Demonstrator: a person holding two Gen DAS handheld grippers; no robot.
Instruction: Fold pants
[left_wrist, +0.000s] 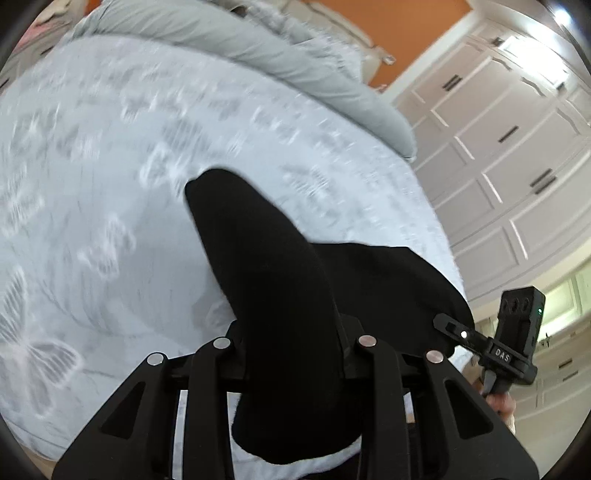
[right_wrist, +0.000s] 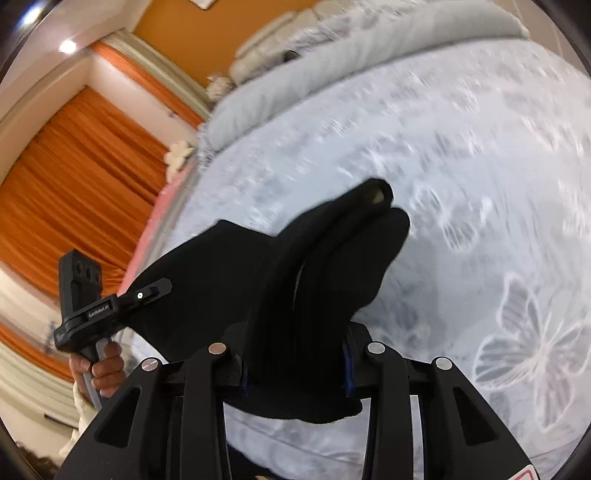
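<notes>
Cloth of the black pants (left_wrist: 280, 280) looks soft, limp and light, draping from both grips above the butterfly-print bed (left_wrist: 92, 184); edges or corners seem the best hold. One garment, two tools: the left claw (left_wrist: 291, 343) is pinched on one part, the right claw (right_wrist: 295, 350) on another, each narrow with fabric bunched between its fingers.

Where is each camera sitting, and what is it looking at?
Left wrist view: sits on the left tool, looking down along its fingers at the black pants it grips, over the butterfly bedspread; the right tool and a hand show.
Right wrist view: sits on the right tool, looking at the same pants and bedspread; the left tool and a hand show.
Both share the pants, bed and each other's tool.
</notes>
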